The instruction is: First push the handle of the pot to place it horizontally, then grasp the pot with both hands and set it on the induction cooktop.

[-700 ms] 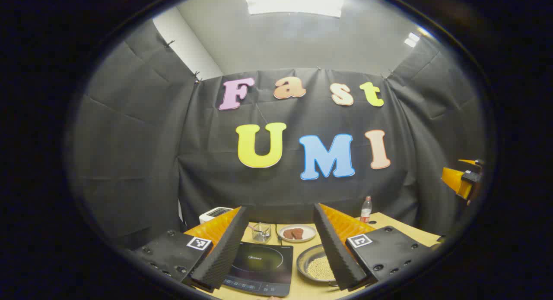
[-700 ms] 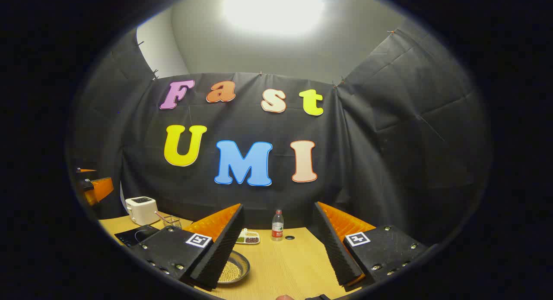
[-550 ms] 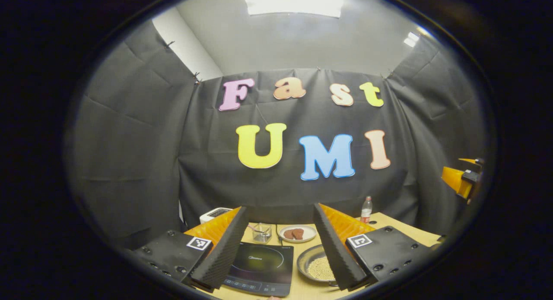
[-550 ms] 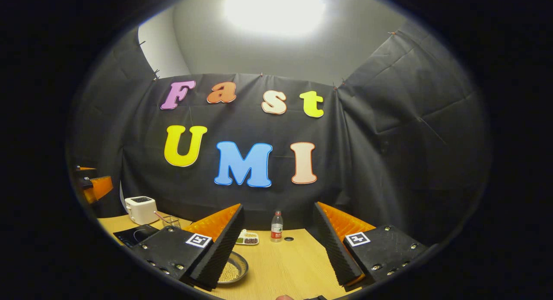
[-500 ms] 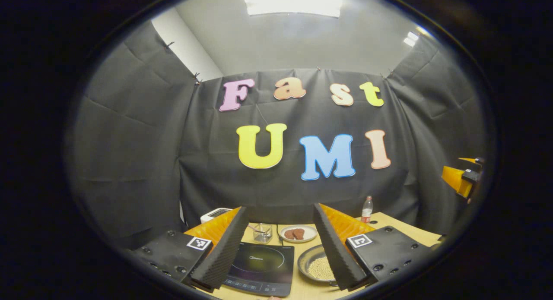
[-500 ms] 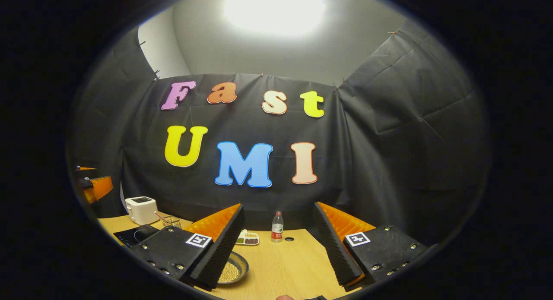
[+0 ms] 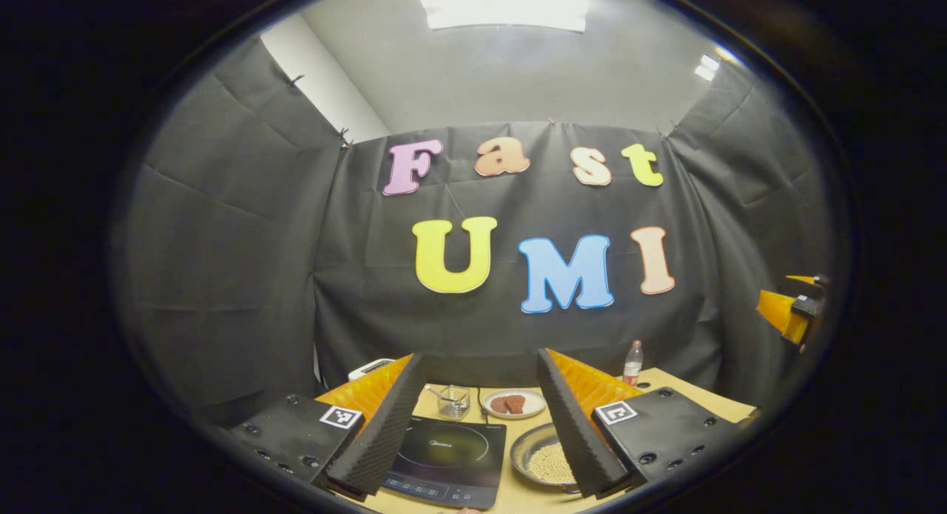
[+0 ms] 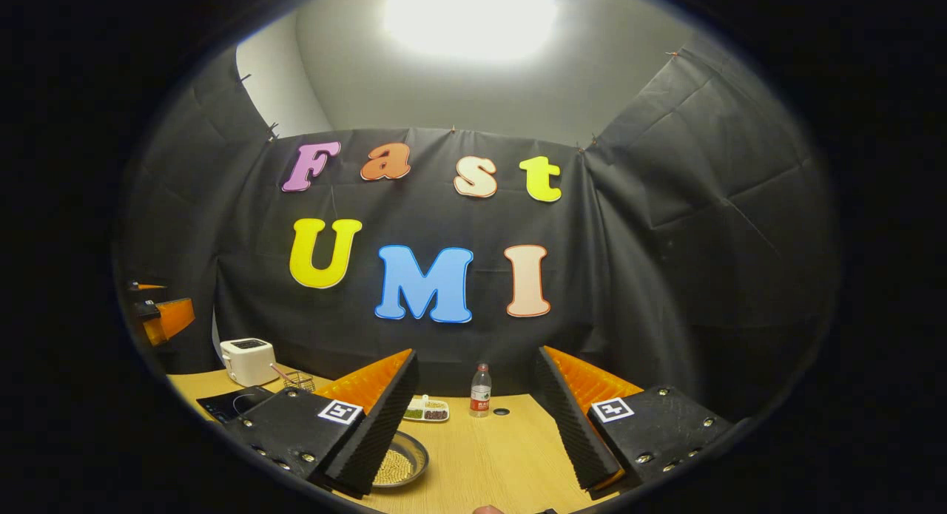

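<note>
Left gripper (image 7: 477, 418), black-padded with orange backing, hangs above the light wooden table (image 7: 688, 393) with its 2 fingers spread wide and nothing between them. Below and between those fingers in the left gripper view lies the black glass induction cooktop (image 7: 447, 455), flat on the table. Just to its right sits the shallow round metal pot (image 7: 544, 458) filled with pale yellow grains, partly hidden by the gripper's right-hand finger; its handle cannot be made out. Behind the cooktop stand a small clear glass cup (image 7: 452, 402) and a white plate with brown pieces (image 7: 512, 403), and a clear plastic bottle with a red label (image 7: 632, 362) stands farther back to the right.

Right gripper (image 8: 473, 418) is likewise spread wide and holds nothing, raised over bare table. In the right gripper view the pot (image 8: 403, 461) shows beside the gripper's left-hand finger, and a white toaster (image 8: 248, 360) stands at the far left of the table.
</note>
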